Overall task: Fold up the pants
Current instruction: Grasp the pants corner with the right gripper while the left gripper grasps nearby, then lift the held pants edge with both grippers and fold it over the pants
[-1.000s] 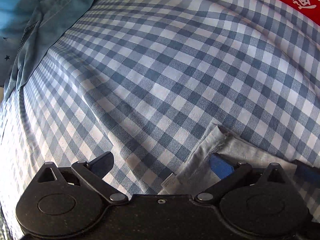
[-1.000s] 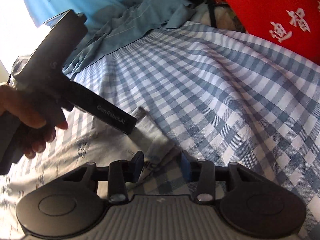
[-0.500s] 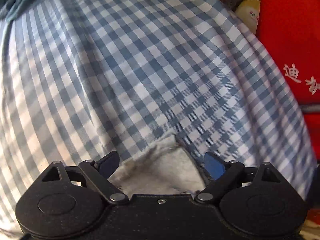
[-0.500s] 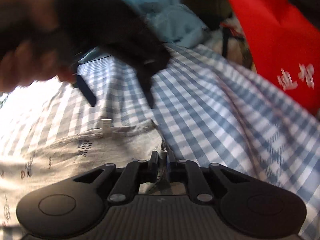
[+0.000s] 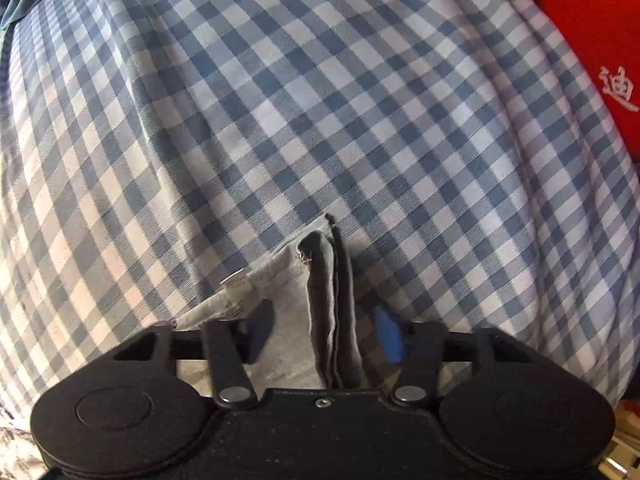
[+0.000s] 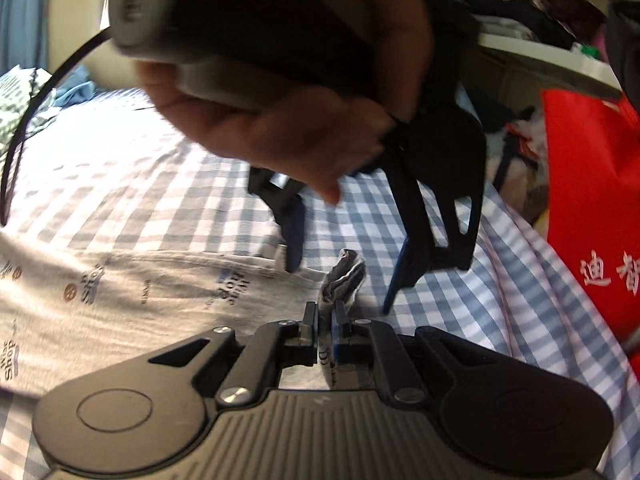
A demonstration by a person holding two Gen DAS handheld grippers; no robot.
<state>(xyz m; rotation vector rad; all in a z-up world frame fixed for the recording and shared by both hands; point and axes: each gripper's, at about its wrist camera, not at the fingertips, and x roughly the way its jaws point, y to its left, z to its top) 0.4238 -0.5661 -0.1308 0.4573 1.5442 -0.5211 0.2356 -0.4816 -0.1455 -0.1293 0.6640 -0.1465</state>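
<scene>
On the bed [image 5: 360, 100], covered by a soft checked sheet, lie the pants [image 6: 120, 300], thin grey printed cloth. The right tool [image 6: 326, 322] pinches a bunched corner. The left tool [image 5: 324, 332] has just been closing around a folded edge, pads not yet pressing. Next, I think: grip, then lift both corners together.

Black left gripper [image 5: 324, 332], blue pads, silver rivets; ribbed grey right gripper [image 6: 326, 326]

Checked bedsheet [image 5: 280, 128] bears grey printed pants [image 6: 120, 292].
</scene>
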